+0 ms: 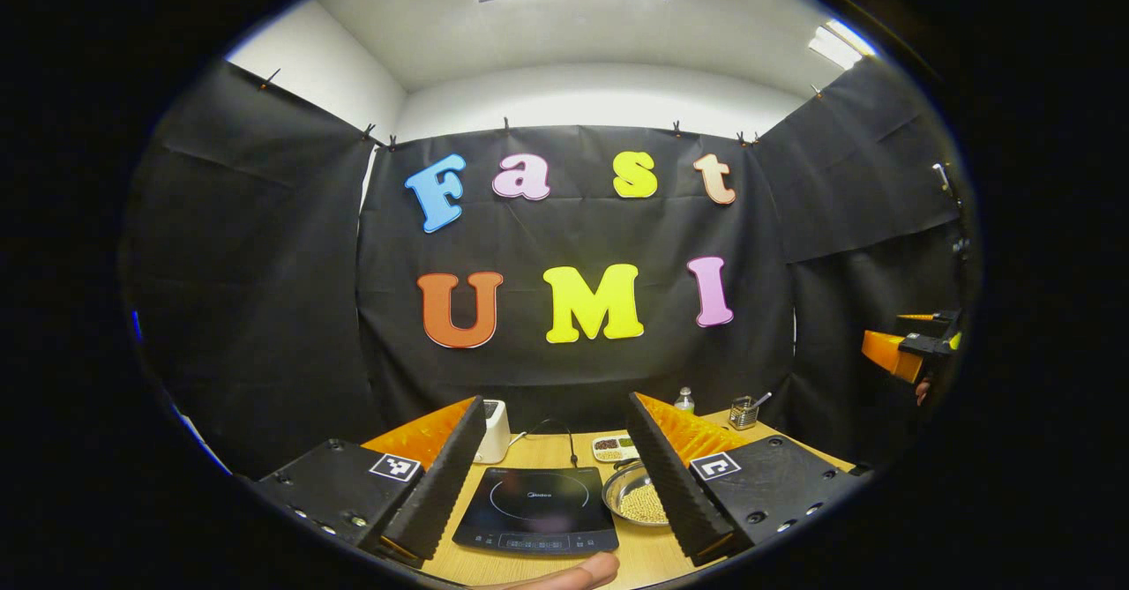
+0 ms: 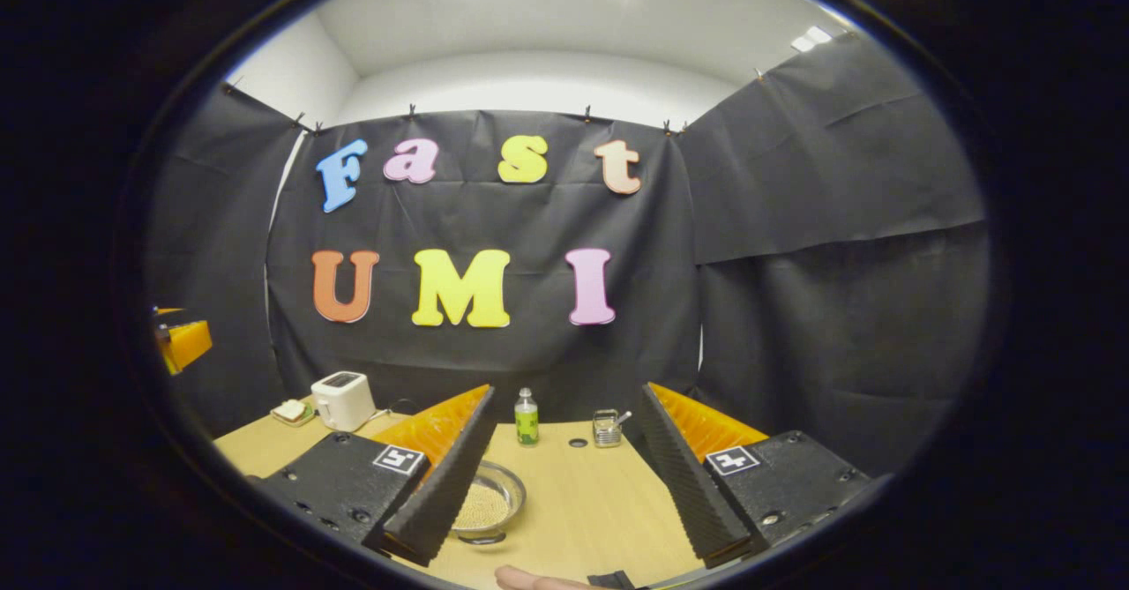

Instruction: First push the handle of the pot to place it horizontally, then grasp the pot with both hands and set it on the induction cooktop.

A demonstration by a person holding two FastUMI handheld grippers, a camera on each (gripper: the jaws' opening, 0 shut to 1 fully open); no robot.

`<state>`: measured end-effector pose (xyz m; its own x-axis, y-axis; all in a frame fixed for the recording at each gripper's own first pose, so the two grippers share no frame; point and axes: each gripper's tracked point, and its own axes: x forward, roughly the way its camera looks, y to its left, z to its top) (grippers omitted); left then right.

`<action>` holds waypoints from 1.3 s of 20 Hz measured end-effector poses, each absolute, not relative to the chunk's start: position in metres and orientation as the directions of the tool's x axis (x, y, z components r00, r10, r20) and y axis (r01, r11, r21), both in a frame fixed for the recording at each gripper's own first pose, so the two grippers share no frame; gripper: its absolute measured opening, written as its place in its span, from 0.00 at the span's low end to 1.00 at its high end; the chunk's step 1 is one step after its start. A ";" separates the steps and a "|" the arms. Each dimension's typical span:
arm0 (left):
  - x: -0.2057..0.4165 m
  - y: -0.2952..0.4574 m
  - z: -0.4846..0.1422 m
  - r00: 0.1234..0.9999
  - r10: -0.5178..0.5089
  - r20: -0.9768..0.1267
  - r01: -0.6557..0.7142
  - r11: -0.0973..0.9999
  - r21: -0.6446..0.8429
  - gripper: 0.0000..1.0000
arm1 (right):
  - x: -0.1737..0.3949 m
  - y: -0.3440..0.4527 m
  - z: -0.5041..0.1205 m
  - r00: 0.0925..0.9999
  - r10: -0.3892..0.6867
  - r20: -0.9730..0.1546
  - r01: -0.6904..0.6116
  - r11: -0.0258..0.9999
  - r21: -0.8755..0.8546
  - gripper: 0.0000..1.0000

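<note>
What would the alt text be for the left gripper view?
The left gripper is held open above a wooden table, framing a black induction cooktop beside a metal bowl of grains. A white toaster stands behind.

Open tabletop in front, clutter along the back edge

The induction cooktop [image 1: 536, 511] lies flat with bare air above it; a steel bowl of grain [image 1: 637, 495] sits just beside it. Toaster [image 2: 342, 400], green bottle [image 2: 527, 417] and a small metal holder [image 2: 606, 428] line the far edge, leaving bare wooden table [image 2: 586, 506] between.
</note>
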<state>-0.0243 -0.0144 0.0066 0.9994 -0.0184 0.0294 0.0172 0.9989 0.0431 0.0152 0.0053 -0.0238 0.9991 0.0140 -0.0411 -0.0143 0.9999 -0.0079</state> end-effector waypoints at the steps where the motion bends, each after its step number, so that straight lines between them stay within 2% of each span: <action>1: -0.026 -0.016 0.006 0.999 -0.022 0.030 0.020 0.999 0.046 0.95 | 0.019 0.009 -0.030 0.998 0.025 -0.057 -0.026 1.000 -0.007 1.00; 4: -0.029 -0.017 0.003 0.999 -0.019 0.027 0.017 0.998 0.056 0.95 | 0.027 0.028 -0.053 0.991 0.089 -0.102 -0.088 0.996 0.018 0.97; 6: -0.031 -0.014 0.000 1.000 -0.006 0.018 0.005 0.998 0.057 0.95 | 0.033 0.044 -0.063 0.982 0.150 -0.112 -0.146 0.989 0.038 0.89; 10: -0.036 -0.013 -0.001 1.000 0.000 0.026 -0.001 0.998 0.064 0.95 | 0.037 0.085 -0.107 0.934 0.286 -0.216 -0.278 0.958 0.069 0.48; 13: -0.036 -0.010 -0.006 1.000 0.004 0.024 -0.006 0.998 0.069 0.95 | 0.036 0.109 -0.139 0.891 0.354 -0.283 -0.347 0.935 0.078 0.07; 15: -0.037 -0.007 -0.012 1.000 0.010 0.013 -0.011 0.997 0.072 0.95 | 0.034 0.122 -0.161 0.872 0.366 -0.327 -0.365 0.929 0.066 0.01; 18: -0.036 -0.004 -0.017 1.000 0.012 0.008 -0.012 0.996 0.085 0.96 | 0.037 0.135 -0.192 0.859 0.352 -0.373 -0.364 0.931 0.041 0.04; 20: -0.039 -0.001 -0.019 1.000 0.015 0.012 -0.016 0.995 0.097 0.95 | 0.039 0.144 -0.215 0.843 0.347 -0.410 -0.365 0.930 0.038 0.04; 21: -0.040 0.000 -0.021 1.000 0.017 0.015 -0.018 0.995 0.102 0.95 | 0.040 0.148 -0.226 0.834 0.346 -0.429 -0.367 0.929 0.037 0.00; 22: -0.040 0.001 -0.021 1.000 0.016 0.017 -0.018 0.994 0.105 0.96 | 0.041 0.152 -0.238 0.823 0.348 -0.449 -0.371 0.928 0.038 0.04; 24: -0.041 0.002 -0.026 1.000 0.014 0.017 -0.016 0.994 0.108 0.95 | 0.040 0.159 -0.260 0.801 0.351 -0.486 -0.378 0.925 0.045 0.01; 26: -0.042 0.003 -0.025 1.000 0.014 0.019 -0.016 0.994 0.105 0.96 | 0.041 0.163 -0.279 0.785 0.346 -0.514 -0.377 0.925 0.047 0.04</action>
<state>-0.0421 0.0029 -0.0254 0.9997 0.0137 0.0194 -0.0157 0.9944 0.1048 0.0410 0.1634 -0.2789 0.7853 0.3457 -0.5136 -0.3766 0.9252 0.0468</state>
